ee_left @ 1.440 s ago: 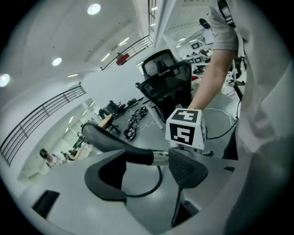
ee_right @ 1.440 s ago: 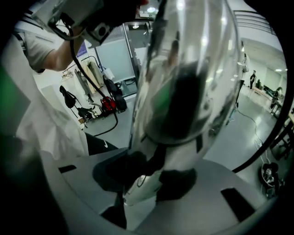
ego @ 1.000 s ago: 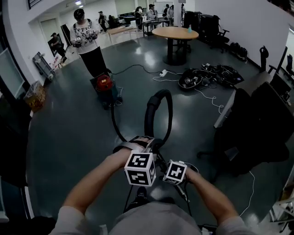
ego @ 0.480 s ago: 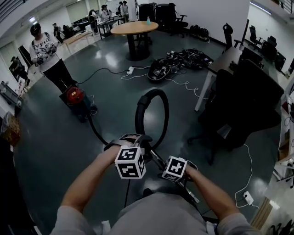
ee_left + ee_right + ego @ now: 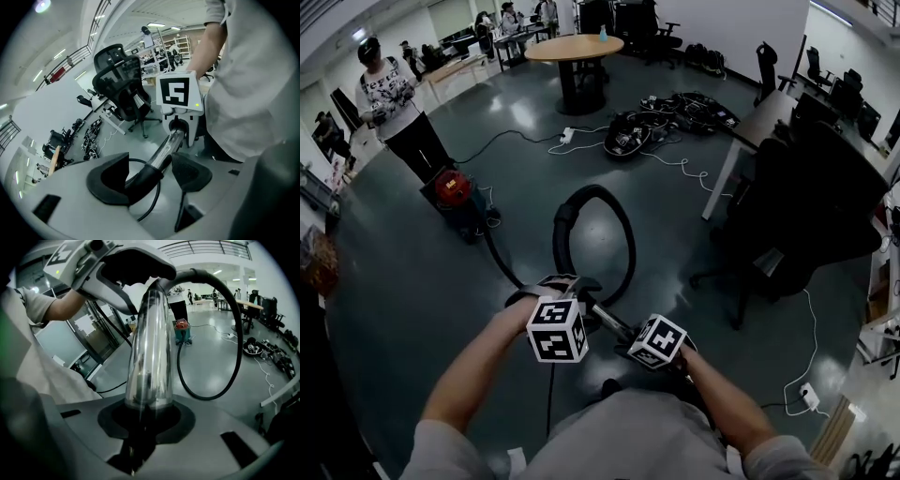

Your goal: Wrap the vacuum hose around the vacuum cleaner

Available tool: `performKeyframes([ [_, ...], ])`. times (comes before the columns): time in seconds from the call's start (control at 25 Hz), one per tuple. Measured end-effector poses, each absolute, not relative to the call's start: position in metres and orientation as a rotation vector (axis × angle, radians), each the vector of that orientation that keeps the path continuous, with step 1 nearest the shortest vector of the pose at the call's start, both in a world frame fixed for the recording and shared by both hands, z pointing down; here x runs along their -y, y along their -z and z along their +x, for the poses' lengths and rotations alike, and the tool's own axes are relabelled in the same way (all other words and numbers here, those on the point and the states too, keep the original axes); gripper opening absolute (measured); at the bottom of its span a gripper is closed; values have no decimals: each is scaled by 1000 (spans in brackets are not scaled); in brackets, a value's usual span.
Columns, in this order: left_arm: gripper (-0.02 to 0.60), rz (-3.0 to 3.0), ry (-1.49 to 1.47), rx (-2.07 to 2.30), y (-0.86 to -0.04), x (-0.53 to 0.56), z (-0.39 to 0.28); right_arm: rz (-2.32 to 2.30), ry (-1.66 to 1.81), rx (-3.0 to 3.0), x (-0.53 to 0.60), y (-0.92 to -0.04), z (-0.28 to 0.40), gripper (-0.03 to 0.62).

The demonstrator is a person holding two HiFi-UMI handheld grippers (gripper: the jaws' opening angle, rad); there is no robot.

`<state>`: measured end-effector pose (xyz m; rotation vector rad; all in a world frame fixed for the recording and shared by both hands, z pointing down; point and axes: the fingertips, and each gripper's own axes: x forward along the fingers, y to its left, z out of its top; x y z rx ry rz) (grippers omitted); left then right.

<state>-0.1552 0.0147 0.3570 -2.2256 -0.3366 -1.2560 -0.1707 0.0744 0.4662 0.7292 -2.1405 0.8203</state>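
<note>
Holds the shiny chrome wand tube (image 5: 150,348) at both ends — right gripper (image 5: 145,414) with jaws just closing snug on it, left gripper (image 5: 150,160) clamped at its black cuff (image 5: 138,180) — with the black flexible hose (image 5: 587,190) looping ahead towards the red canister vacuum cleaner (image 5: 453,190), well apart, forward-left, nearer the left.

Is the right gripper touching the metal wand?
Touching. In the right gripper view the right gripper has just closed further, jaws clamped around the metal wand.
</note>
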Motion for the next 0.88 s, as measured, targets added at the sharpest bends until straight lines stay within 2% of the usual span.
performKeyframes([
  [0.2,295,-2260,1230,525,-368,-43,-163,700,-762,2174,-56,-461,-203,86],
  [0.52,292,-2083,1570,680,-407,-27,-210,574,-634,2138,-39,-463,-226,86],
  [0.6,225,-2058,1627,677,-414,-19,-213,513,-595,2120,-33,-463,-223,86],
  [0.64,211,-2071,1634,669,-415,-15,-211,478,-578,2112,-31,-462,-220,86],
  [0.88,202,-2151,1622,563,-435,10,-190,306,-474,2017,-7,-465,-186,87],
])
